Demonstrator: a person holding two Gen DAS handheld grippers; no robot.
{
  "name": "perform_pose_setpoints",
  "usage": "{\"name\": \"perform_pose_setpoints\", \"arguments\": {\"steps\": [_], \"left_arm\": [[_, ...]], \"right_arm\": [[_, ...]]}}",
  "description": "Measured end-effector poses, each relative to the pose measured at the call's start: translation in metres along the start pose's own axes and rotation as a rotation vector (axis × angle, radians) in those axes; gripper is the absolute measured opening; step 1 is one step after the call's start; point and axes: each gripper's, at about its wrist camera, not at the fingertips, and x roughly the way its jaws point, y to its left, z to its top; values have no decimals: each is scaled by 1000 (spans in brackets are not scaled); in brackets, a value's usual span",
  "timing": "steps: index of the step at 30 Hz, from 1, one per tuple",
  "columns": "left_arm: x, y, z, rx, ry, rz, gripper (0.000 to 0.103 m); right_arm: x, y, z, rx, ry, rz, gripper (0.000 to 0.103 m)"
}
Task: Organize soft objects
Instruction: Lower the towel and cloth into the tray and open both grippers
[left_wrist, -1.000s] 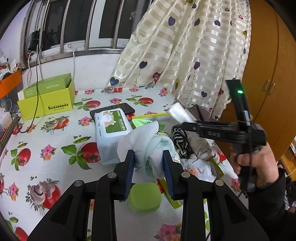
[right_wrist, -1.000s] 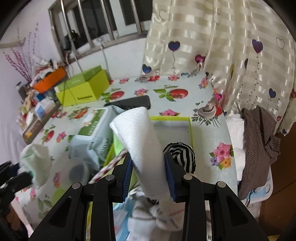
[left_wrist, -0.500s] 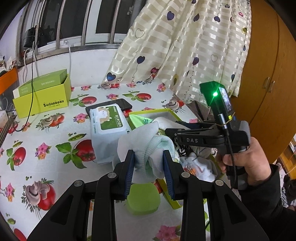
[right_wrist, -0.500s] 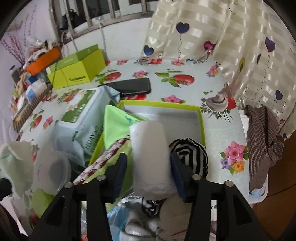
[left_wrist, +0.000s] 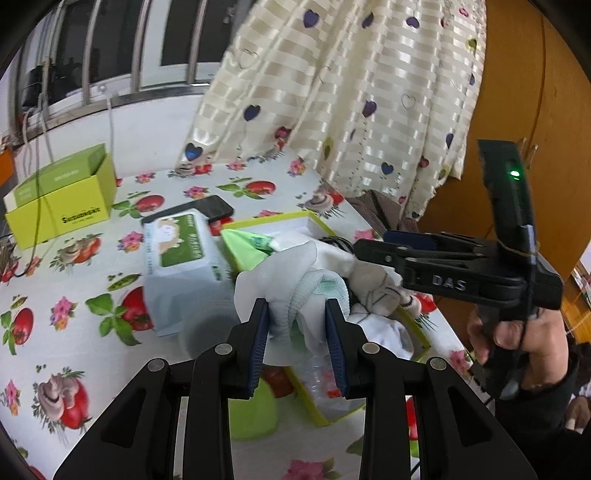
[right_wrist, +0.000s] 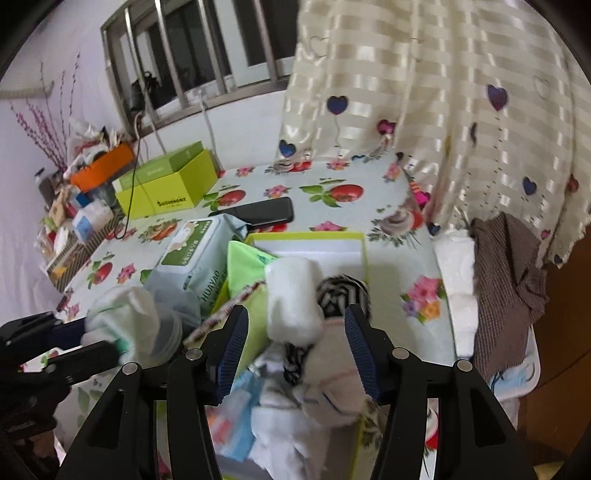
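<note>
Left gripper: jaws clamped on a bundle of pale cloths, white and light-green fabric bunched between the blue pads. From the right wrist view, the same bundle sits at the 9 o'clock side, still pinched in the left gripper's black fingers.

Right gripper: jaws have just been opening and now stand apart. A white rolled towel lies between them, touching neither pad, resting on the pile inside the green-rimmed box. Immediately at 3 o'clock of the roll sits a black-and-white striped cloth ball. Toward 6 o'clock of the roll the box holds mixed white and light-blue fabrics; the individual pieces cannot be told apart. A bright green cloth stands at 9 o'clock of the roll, against the box's left wall.

In the left wrist view the right gripper appears at 3 o'clock, held by a person's hand in a dark sleeve, its fingers reaching over the box.

Surroundings: a wet-wipes pack lies just beside the box at its 9 o'clock. A black phone lies at 12 o'clock of the pack. A lime carton stands toward 10 o'clock, well apart. All rest on a table with a fruit-print cover. A brown checked garment hangs off the table's 3 o'clock edge.
</note>
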Motion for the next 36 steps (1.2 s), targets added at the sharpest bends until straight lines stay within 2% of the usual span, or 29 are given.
{"name": "perform_pose_setpoints", "arguments": {"steps": [8, 14, 25, 30, 36], "left_arm": [[32, -26, 5, 45, 66, -32, 32], [66, -38, 10, 64, 115, -22, 32], [98, -49, 7, 106, 162, 1, 32], [98, -50, 8, 108, 164, -3, 35], [81, -47, 8, 82, 132, -44, 41]], "right_arm": [[-20, -31, -27, 104, -36, -12, 54], [-22, -46, -39, 135, -38, -7, 54], [-14, -61, -46, 170, -35, 21, 54], [-15, -60, -47, 171, -34, 19, 54], [-24, -51, -48, 150, -40, 14, 54]]}}
